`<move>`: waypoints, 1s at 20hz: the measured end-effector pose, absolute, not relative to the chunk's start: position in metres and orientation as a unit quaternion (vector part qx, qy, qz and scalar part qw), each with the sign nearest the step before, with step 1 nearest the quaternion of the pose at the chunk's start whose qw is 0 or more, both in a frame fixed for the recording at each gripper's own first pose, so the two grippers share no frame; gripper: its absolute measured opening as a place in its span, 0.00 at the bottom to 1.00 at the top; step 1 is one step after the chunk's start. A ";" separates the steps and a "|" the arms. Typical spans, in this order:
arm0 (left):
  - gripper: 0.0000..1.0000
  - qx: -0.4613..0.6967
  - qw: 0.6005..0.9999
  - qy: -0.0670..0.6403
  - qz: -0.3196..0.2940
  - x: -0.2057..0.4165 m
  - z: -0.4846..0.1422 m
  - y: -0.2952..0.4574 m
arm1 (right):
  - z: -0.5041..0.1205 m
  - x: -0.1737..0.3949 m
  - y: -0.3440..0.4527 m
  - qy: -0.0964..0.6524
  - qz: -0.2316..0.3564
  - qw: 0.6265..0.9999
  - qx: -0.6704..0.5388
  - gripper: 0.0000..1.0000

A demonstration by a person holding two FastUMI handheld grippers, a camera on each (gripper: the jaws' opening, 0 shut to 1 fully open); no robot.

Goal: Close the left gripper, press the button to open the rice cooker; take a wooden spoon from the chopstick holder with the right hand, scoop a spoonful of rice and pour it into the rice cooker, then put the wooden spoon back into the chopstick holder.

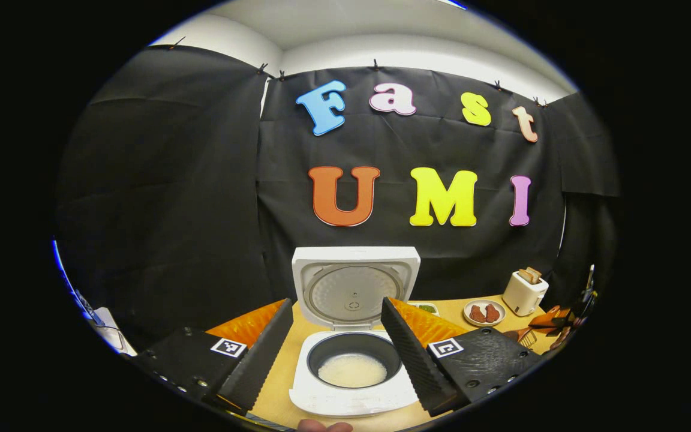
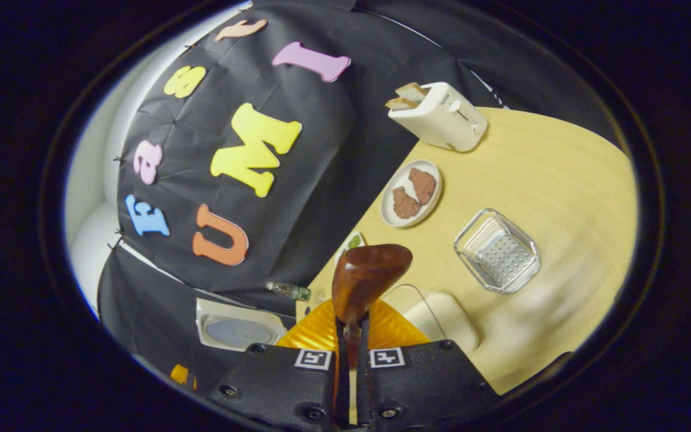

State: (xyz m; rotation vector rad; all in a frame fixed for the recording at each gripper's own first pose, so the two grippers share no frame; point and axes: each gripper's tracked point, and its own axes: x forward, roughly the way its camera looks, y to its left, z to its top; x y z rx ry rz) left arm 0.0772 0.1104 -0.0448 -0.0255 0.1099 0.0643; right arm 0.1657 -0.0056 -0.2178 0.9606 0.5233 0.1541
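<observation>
The white rice cooker [image 1: 351,396] stands with its lid [image 1: 354,288] raised; white rice lies in the dark inner pot [image 1: 352,369]. My left gripper [image 1: 336,309] is open and hangs in front of the cooker, one finger on each side of the pot. My right gripper [image 2: 351,330] is shut on the handle of the wooden spoon [image 2: 369,273], whose brown bowl points forward with no rice visible on it. Beyond the spoon sits the perforated metal chopstick holder [image 2: 497,250]. A clear container of rice [image 2: 441,318] lies blurred just past the fingers. The open cooker lid [image 2: 240,329] appears at lower left.
On the wooden table [image 2: 561,174] stand a white toaster [image 2: 438,114] with bread, a plate with two pieces of meat [image 2: 411,193] and a small bottle [image 2: 288,291]. The toaster [image 1: 524,291] and the plate [image 1: 484,312] sit right of the cooker. The black cloth wall closes the back.
</observation>
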 end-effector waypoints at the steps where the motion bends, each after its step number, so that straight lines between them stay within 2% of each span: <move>1: 0.95 -0.010 0.998 0.052 0.034 0.075 -0.044 0.112 | -0.205 0.170 0.005 0.245 0.086 0.849 0.460 0.10; 5: 0.95 -0.001 0.998 0.041 0.049 0.061 -0.043 0.125 | -0.154 0.186 0.065 0.245 0.148 0.831 0.477 0.10; 9: 0.94 0.002 0.997 0.034 0.070 0.042 -0.042 0.144 | -0.133 0.199 0.140 0.266 0.212 0.818 0.464 0.10; 15: 0.95 -0.015 0.992 0.045 0.116 0.017 -0.052 0.177 | -0.156 0.210 0.239 0.303 0.265 0.845 0.352 0.10; 20: 0.95 -0.027 0.989 0.050 0.137 0.004 -0.057 0.186 | -0.190 0.216 0.282 0.312 0.261 0.883 0.234 0.10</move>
